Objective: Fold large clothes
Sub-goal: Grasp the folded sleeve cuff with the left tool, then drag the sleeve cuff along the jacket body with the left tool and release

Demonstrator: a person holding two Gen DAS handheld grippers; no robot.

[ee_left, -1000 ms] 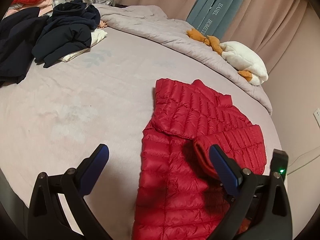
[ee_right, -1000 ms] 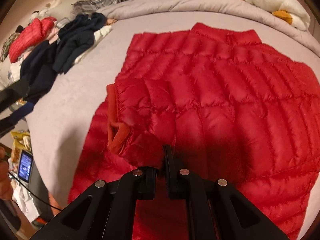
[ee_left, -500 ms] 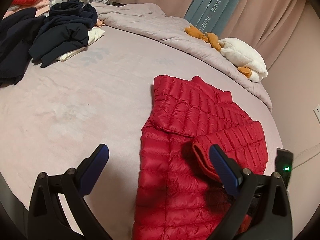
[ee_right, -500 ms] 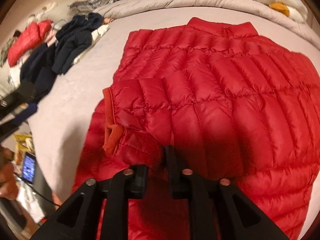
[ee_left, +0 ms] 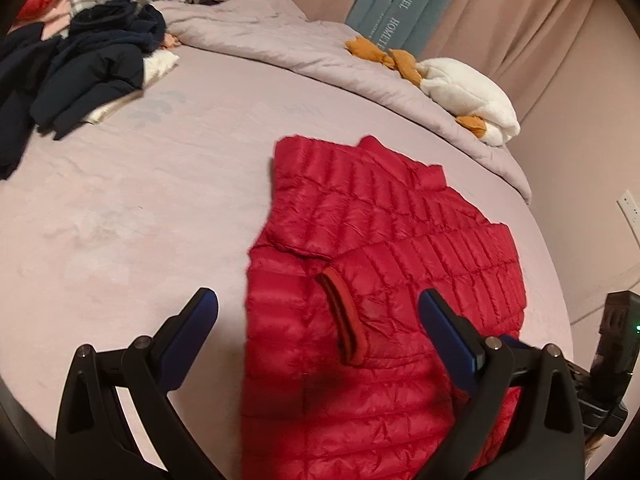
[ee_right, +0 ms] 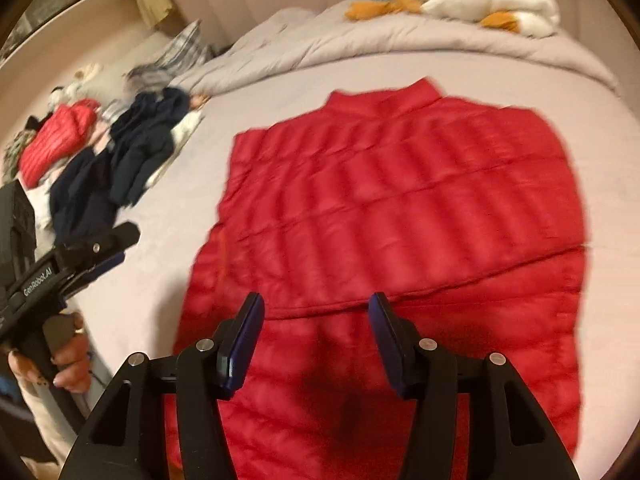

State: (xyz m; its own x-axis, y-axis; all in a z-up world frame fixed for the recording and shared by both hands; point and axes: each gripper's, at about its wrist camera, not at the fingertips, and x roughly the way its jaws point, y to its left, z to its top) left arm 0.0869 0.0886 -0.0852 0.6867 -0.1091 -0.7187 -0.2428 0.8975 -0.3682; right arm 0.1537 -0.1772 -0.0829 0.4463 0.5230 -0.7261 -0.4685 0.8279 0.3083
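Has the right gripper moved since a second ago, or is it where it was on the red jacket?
Yes. The right gripper has pulled back and up from the red jacket, whose collar sits lower in view; its jaws have just been opening, nothing between them.

White plush toy on rumpled duvet, teal curtain behind.

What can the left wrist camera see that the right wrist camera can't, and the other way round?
Only the left wrist view shows the orange sleeve cuff lying folded across the red puffer jacket, and the teal curtain with letters.

Only the right wrist view shows the hand holding the left gripper, a second red jacket in the far pile, and the right gripper, whose jaws have just been opening with nothing between them.

Both show the red puffer jacket, the dark clothes pile, the white plush toy and the bed.
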